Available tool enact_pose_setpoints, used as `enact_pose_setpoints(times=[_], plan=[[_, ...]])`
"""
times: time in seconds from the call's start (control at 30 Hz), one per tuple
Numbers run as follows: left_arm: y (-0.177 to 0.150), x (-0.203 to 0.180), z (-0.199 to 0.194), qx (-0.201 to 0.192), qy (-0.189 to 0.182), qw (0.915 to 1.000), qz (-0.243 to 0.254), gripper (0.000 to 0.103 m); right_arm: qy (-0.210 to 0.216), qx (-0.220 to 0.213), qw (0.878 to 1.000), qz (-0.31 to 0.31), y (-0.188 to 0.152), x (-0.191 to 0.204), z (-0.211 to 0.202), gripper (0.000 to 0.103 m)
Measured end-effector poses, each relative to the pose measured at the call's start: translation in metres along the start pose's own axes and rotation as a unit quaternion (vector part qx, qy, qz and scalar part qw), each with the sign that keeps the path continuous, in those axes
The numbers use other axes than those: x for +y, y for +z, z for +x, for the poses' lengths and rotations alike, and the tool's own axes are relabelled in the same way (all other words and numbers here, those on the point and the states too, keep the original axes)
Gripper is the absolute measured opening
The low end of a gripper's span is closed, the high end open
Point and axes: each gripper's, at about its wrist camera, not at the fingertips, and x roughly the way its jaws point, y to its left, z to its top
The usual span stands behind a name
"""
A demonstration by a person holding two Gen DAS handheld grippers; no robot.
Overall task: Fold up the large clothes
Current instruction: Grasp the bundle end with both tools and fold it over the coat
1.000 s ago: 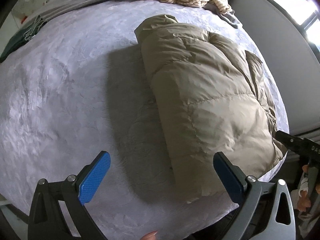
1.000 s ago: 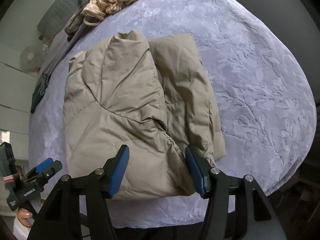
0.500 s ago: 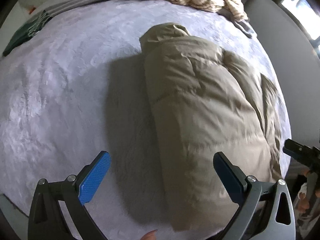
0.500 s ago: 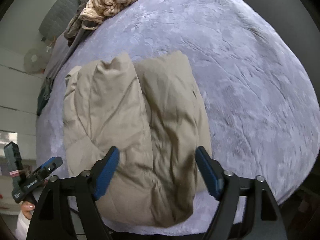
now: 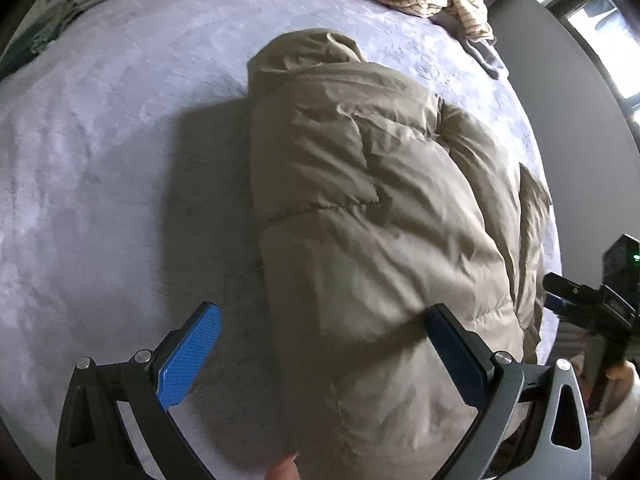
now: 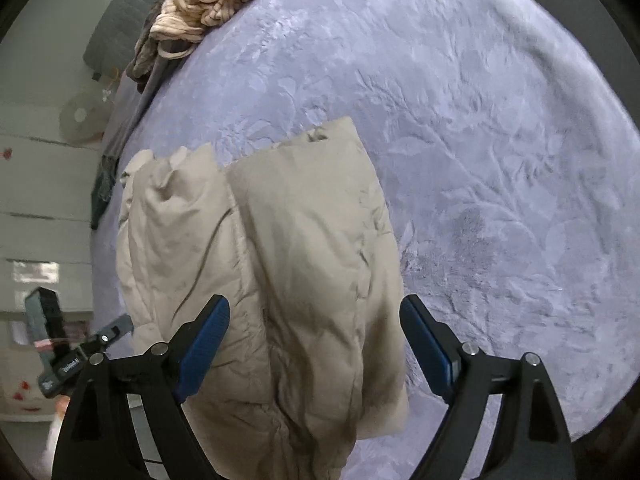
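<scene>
Both grippers, left (image 5: 320,356) & right (image 6: 316,344), gaping wide w/ nothing held; jacket (image 5: 380,220) folded near bed (image 5: 100,180) edge (puffy). I'd pinch hem corners evenly, fold far.

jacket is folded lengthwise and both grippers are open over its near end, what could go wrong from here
The jacket is puffy, so the fold may spring open once pressed or lifted. Its near end hangs past the edge of the bed, so it could slide off. The left gripper and right gripper each straddle thick padding; a pinch might catch only the top layer.
</scene>
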Motion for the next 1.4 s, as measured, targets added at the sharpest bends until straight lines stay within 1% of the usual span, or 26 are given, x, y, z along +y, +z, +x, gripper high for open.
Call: enact_pose_setpoints(times=[0.07,0.13,0.23,0.3,0.33,0.37,0.4,0.43,0.47,0.53,0.57,0.6,0.7,0.73,0.77,0.83,0.9,1.0,1.07,1.17,1.23,1.27,1.3,1.33,1.37,1.4], plan=[[0.003,0.003,0.005,0.005,-0.024,0.9997,-0.005,0.103,0.028,0.006,0.999,0.013,0.005,-0.010,0.007,0.090],[0.008,0.011,0.011,0.015,-0.063,0.9977,-0.019,0.103,0.042,0.010,0.999,0.028,0.011,-0.021,0.016,0.090],[0.013,0.024,0.025,0.031,-0.115,0.9919,-0.045,0.103,0.071,0.010,0.996,0.053,0.017,-0.035,0.031,0.090],[0.015,0.030,0.034,0.040,-0.140,0.9876,-0.059,0.103,0.089,0.016,0.993,0.073,0.022,-0.045,0.045,0.090],[0.016,0.033,0.040,0.044,-0.157,0.9844,-0.066,0.103,0.106,0.024,0.991,0.084,0.024,-0.050,0.054,0.098],[0.017,0.036,0.044,0.047,-0.167,0.9823,-0.071,0.103,0.122,0.030,0.988,0.094,0.026,-0.053,0.060,0.103],[0.018,0.038,0.048,0.049,-0.178,0.9798,-0.077,0.103,0.145,0.032,0.983,0.106,0.027,-0.055,0.066,0.103],[0.019,0.040,0.051,0.051,-0.188,0.9774,-0.081,0.103,0.181,0.032,0.976,0.120,0.028,-0.056,0.070,0.103],[0.020,0.042,0.054,0.052,-0.197,0.9755,-0.084,0.103,0.217,0.034,0.967,0.133,0.029,-0.057,0.072,0.103],[0.023,0.045,0.058,0.052,-0.209,0.9726,-0.088,0.103,0.295,0.034,0.943,0.153,0.030,-0.056,0.072,0.103],[0.023,0.046,0.059,0.052,-0.213,0.9717,-0.088,0.103,0.313,0.033,0.938,0.148,0.030,-0.053,0.069,0.103],[0.024,0.046,0.061,0.052,-0.216,0.9710,-0.088,0.103,0.316,0.033,0.938,0.138,0.031,-0.049,0.067,0.103],[0.029,0.044,0.066,0.056,-0.216,0.9712,-0.083,0.103,0.273,0.054,0.959,0.056,0.037,-0.023,0.061,0.103],[0.031,0.042,0.068,0.058,-0.213,0.9721,-0.080,0.103,0.240,0.071,0.968,0.007,0.040,-0.008,0.062,0.103],[0.032,0.039,0.069,0.062,-0.208,0.9731,-0.076,0.103,0.217,0.084,0.972,-0.027,0.042,0.003,0.065,0.103],[0.036,0.033,0.073,0.068,-0.201,0.9755,-0.060,0.103,0.175,0.116,0.975,-0.077,0.045,0.022,0.077,0.103],[0.037,0.033,0.080,0.075,-0.201,0.9753,-0.053,0.103,0.154,0.135,0.975,-0.083,0.048,0.028,0.092,0.103],[0.039,0.038,0.090,0.096,-0.217,0.9682,-0.078,0.103,0.156,0.146,0.975,-0.056,0.053,0.019,0.107,0.103],[0.039,0.030,0.088,0.093,-0.201,0.9724,-0.073,0.103,0.164,0.144,0.975,-0.033,0.055,0.012,0.111,0.103],[0.037,0.008,0.079,0.078,-0.157,0.9838,-0.037,0.103,0.162,0.141,0.976,-0.027,0.054,0.012,0.110,0.103],[0.036,0.000,0.076,0.068,-0.142,0.9872,-0.028,0.103,0.154,0.138,0.978,-0.024,0.052,0.012,0.110,0.103],[0.035,-0.003,0.074,0.060,-0.138,0.9883,-0.026,0.101,0.150,0.138,0.979,-0.021,0.051,0.013,0.110,0.102],[0.034,-0.004,0.070,0.054,-0.136,0.9889,-0.023,0.096,0.150,0.138,0.979,-0.017,0.051,0.017,0.111,0.100],[0.034,-0.005,0.065,0.045,-0.134,0.9898,-0.019,0.093,0.153,0.135,0.979,-0.015,0.051,0.020,0.108,0.088],[0.033,-0.005,0.061,0.039,-0.134,0.9901,-0.015,0.087,0.155,0.131,0.979,-0.015,0.048,0.024,0.107,0.069],[0.033,-0.005,0.056,0.035,-0.136,0.9900,-0.013,0.081,0.159,0.128,0.979,-0.015,0.047,0.027,0.107,0.062]])
